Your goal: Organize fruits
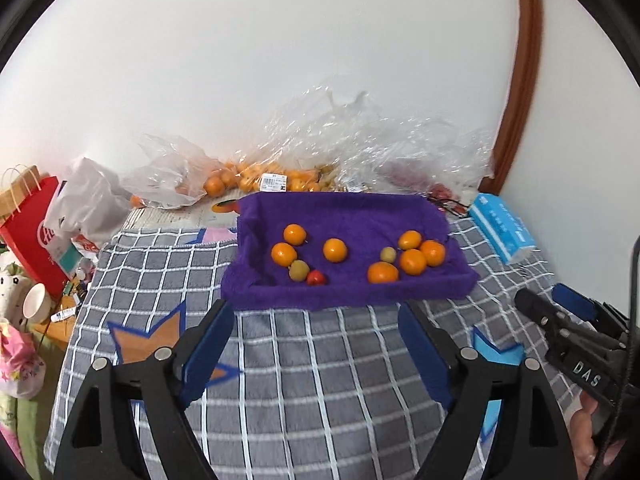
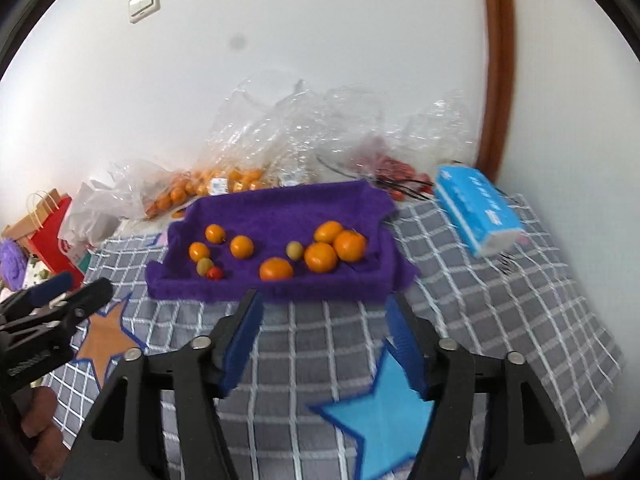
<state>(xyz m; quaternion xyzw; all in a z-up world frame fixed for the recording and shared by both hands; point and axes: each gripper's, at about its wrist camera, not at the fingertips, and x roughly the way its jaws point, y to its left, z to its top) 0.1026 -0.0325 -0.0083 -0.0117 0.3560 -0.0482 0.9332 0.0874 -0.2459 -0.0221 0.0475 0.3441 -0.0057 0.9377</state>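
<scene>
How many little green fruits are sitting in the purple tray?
2. One small round green fruit lies left, beside the small red fruit; the other green fruit lies right, by the oranges. None seem hidden in the purple fuzzy tray.

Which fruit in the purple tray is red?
The small red tomato at the tray's front left, touching a green fruit. It is the only red one.

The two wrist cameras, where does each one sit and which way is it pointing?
Left wrist: on the left gripper, looking forward over the grey checked blanket at the purple towel-lined tray; its open fingers and the right gripper show.
Right wrist: on the right gripper, facing the same tray; its open fingers and the left gripper show.
Shared: tray, small orange fruits, blue tissue pack.
</scene>
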